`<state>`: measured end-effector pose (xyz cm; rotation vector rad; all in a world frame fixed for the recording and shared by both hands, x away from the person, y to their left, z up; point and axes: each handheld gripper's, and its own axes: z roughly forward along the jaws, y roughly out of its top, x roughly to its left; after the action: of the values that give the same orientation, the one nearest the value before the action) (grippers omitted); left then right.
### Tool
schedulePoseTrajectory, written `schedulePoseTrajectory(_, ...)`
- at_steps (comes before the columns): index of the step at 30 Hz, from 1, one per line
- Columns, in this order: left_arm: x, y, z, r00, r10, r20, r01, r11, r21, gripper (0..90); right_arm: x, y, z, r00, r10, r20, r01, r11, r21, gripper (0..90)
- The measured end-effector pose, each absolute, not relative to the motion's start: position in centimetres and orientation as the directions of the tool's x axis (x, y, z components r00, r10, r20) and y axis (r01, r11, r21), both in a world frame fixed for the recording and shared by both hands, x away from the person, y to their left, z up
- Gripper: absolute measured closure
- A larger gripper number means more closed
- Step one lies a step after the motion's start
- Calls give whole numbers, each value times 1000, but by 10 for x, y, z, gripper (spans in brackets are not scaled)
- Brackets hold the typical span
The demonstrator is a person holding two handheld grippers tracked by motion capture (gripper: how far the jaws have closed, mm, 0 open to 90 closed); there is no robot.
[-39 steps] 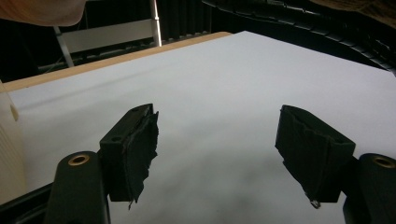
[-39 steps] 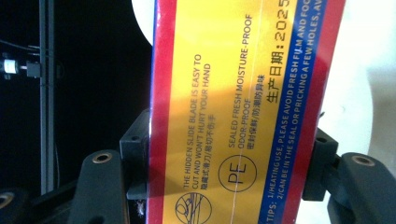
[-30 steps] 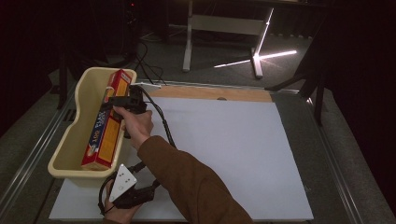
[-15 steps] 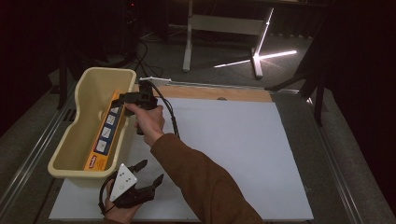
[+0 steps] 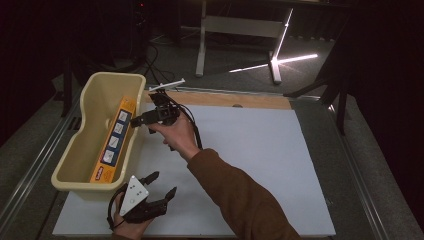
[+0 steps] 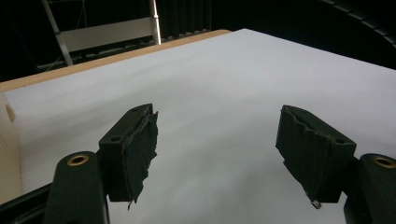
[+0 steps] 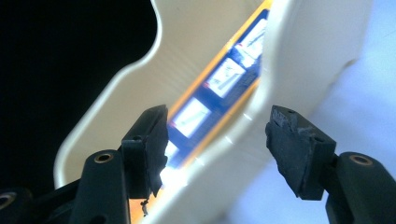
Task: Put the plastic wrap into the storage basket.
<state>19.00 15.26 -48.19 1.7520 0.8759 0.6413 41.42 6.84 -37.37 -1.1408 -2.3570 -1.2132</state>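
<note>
We record one long orange cardboard box with blue and white picture panels (image 5: 114, 141) as the item in hand. It lies inside a cream plastic tub (image 5: 75, 145) at the left of the high view, stretched lengthwise along the tub's right-hand wall, with one end towards the upper rim and the other towards the lower left corner. The tub rests on the white-covered counter (image 5: 260, 150), at its left edge.

The right gripper (image 5: 141, 120) sits just beside the tub's right rim, left of centre in the high view, pointing left towards the upper part of the box. A hand (image 5: 177, 137) in a brown sleeve holds it. In the right gripper view, its fingers (image 7: 152, 140) stand apart with a clear gap. They have just been closing, and nothing is pinched between them. Beyond that gap we see the tub's cream wall (image 7: 299, 70) and the orange box (image 7: 210, 93) behind it. We cannot tell whether either finger touches the rim.

The left gripper (image 5: 162, 183) lies at the bottom left of the high view, just below the tub's near corner, with its grey three-cornered plate facing up. In the left gripper view, its fingers (image 6: 135, 149) are spread wide over the bare white counter (image 6: 219, 70) and hold nothing. It is well apart from the box.
</note>
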Motion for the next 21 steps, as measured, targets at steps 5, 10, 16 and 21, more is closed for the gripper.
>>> schedulePoseTrajectory(5,190,152,-482,591,806,13,257,-204,945,288,403,43,-373,-730,504,461,670,401,625,371)
schedulePoseTrajectory(10,190,151,-482,593,805,18,258,-211,943,289,393,9,-377,-779,538,321,580,428,693,377)
schedulePoseTrajectory(16,191,148,-483,595,804,23,260,-219,940,289,370,-21,-392,-815,577,57,428,532,731,380)
schedulePoseTrajectory(21,192,147,-484,594,804,22,264,-221,939,289,355,-50,-409,-809,582,-79,347,582,736,381)
